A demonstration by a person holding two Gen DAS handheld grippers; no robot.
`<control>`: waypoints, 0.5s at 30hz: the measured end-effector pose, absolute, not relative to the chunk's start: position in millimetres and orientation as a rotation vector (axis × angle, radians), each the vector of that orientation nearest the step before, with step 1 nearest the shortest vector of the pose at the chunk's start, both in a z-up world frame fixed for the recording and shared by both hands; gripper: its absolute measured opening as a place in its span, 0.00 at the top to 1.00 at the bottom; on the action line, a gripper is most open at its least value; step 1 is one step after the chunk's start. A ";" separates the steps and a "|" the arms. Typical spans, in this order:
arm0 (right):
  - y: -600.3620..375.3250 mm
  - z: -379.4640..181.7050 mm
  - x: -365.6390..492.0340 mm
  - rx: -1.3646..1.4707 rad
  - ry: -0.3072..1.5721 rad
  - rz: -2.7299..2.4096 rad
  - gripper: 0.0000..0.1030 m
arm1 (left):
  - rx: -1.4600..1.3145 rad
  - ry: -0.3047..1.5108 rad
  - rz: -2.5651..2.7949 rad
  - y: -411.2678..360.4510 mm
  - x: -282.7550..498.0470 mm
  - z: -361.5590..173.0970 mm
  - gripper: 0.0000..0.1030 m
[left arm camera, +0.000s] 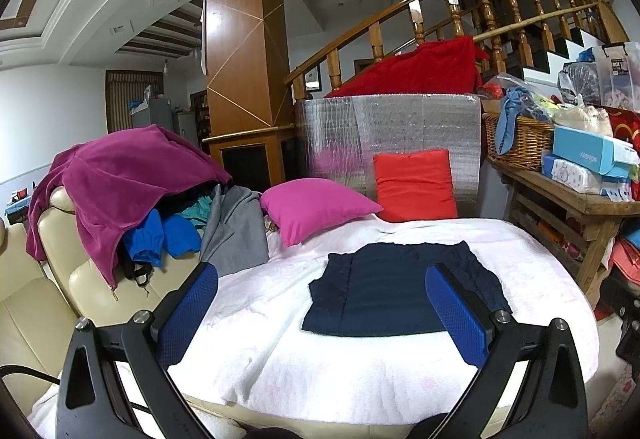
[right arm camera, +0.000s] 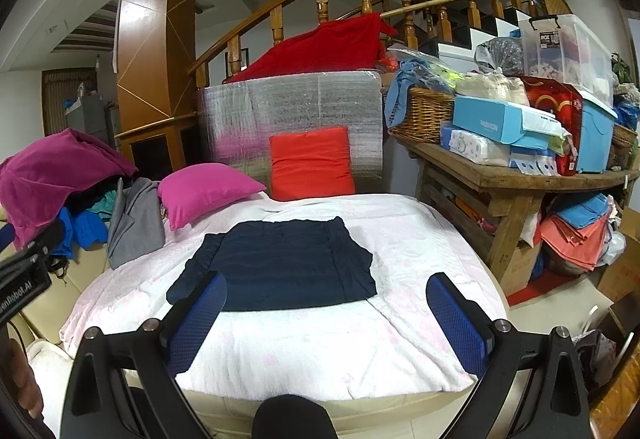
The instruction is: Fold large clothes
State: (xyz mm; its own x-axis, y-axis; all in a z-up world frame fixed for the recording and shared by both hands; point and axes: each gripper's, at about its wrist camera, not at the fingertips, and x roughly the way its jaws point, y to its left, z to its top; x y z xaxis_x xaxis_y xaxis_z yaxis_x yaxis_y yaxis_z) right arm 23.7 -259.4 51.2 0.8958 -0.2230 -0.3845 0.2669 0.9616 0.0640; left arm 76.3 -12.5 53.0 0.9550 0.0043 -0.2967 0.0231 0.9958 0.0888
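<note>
On the left, one heap of unfolded clothes (left arm camera: 140, 199) sat draped over the cream sofa (left arm camera: 48, 279), likely waiting its turn. Two cushions, one magenta (left arm camera: 316, 207) and one red (left arm camera: 414, 185), leaned at the back, clear of the working space. One navy garment (left arm camera: 392, 291) lay flat, apparently already folded, mid-blanket (left arm camera: 320, 379). The left gripper (left arm camera: 320, 315) and right gripper (right arm camera: 326, 323) hovered above, both spread wide, holding nothing.
</note>
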 end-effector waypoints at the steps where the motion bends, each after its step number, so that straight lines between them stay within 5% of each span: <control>1: -259.5 52.5 26.7 0.116 0.384 -0.253 0.02 | 0.092 0.306 -0.007 -12.1 79.0 52.1 0.00; 15: -258.4 47.6 91.6 0.116 0.433 -0.230 0.02 | 0.088 0.379 0.003 -9.3 130.4 41.3 0.00</control>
State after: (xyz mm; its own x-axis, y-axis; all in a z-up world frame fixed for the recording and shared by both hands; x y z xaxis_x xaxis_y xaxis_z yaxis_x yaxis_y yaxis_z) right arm 91.6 -258.4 47.6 0.8824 -0.1960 -0.4278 0.2451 0.9675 0.0622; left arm 130.4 -9.3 41.3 0.9290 0.0190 -0.3695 0.0140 0.9962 0.0864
